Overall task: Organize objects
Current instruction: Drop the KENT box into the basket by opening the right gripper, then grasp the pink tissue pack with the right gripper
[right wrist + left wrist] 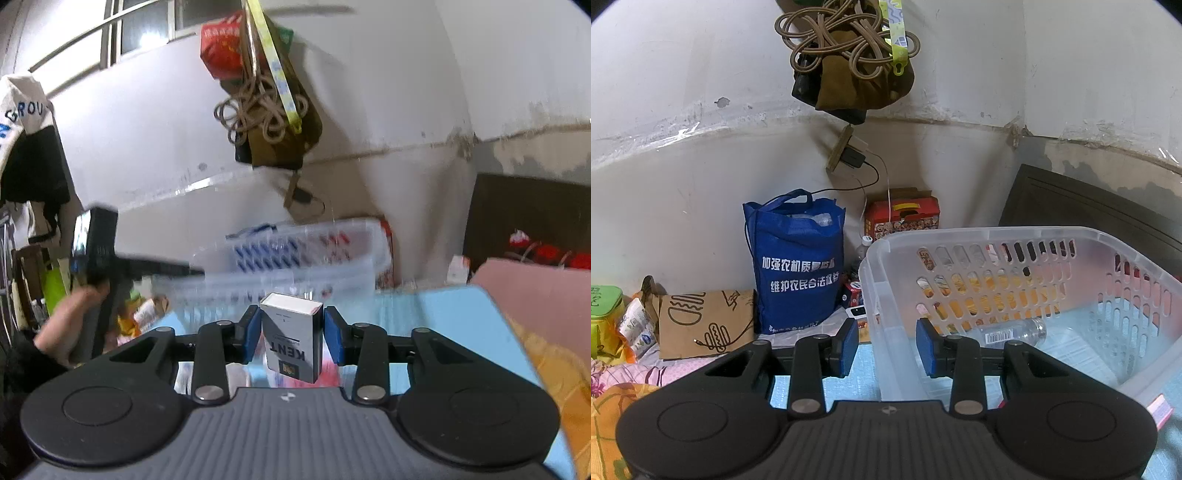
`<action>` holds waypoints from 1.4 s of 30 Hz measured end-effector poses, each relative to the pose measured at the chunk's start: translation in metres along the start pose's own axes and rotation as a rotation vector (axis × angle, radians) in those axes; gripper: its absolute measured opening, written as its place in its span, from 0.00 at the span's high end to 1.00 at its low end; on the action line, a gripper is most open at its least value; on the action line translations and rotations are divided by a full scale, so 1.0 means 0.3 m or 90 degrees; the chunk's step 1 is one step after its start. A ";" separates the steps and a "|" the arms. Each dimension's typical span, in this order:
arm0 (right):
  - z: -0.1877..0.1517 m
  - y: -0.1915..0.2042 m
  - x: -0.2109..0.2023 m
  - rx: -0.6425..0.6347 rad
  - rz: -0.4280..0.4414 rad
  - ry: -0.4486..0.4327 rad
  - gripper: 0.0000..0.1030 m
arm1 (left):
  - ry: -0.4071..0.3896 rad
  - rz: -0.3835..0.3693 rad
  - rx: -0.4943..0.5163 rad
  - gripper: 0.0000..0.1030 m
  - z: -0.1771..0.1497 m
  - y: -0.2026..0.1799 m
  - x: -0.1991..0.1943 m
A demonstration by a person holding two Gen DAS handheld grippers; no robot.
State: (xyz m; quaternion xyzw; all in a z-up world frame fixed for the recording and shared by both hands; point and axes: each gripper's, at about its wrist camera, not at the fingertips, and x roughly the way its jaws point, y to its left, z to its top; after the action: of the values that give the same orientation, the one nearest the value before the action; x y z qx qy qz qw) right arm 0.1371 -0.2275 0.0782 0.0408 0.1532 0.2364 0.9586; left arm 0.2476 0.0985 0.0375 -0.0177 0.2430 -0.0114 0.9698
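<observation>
A translucent plastic basket [1015, 236] stands on the blue mat, and an empty clear bottle [1012, 332] lies inside it. My left gripper [886, 345] is open, its jaws on either side of the basket's near left wall. In the right wrist view my right gripper [291, 334] is shut on a grey KENT cigarette pack [291, 336], held upright above the blue mat [461, 314]. The basket [306, 254] shows blurred ahead of it, with the left gripper [99, 251] and the hand holding it at its left.
A blue tote bag [798, 266], a brown paper bag [701, 325] and a red box [905, 218] stand by the wall. Snack packets [635, 328] lie at the left. A dark board [1089, 206] leans at the right. Cords and a pouch [849, 55] hang on the wall.
</observation>
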 end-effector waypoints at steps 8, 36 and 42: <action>0.289 0.021 0.086 -0.036 0.013 -0.040 0.61 | 0.001 -0.001 0.002 0.62 -0.005 -0.009 -0.001; 0.375 0.021 0.456 -0.074 -0.025 0.073 0.33 | 0.001 -0.006 0.003 0.62 -0.009 -0.008 0.004; 0.369 -0.013 0.390 -0.049 -0.046 0.075 0.26 | 0.001 -0.006 0.005 0.62 -0.009 -0.011 0.005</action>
State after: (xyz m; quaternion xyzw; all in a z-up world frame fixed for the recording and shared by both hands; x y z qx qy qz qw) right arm 0.2720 -0.1769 0.1506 -0.0155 0.2016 0.2095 0.9567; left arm 0.2477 0.0951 0.0346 -0.0152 0.2440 -0.0170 0.9695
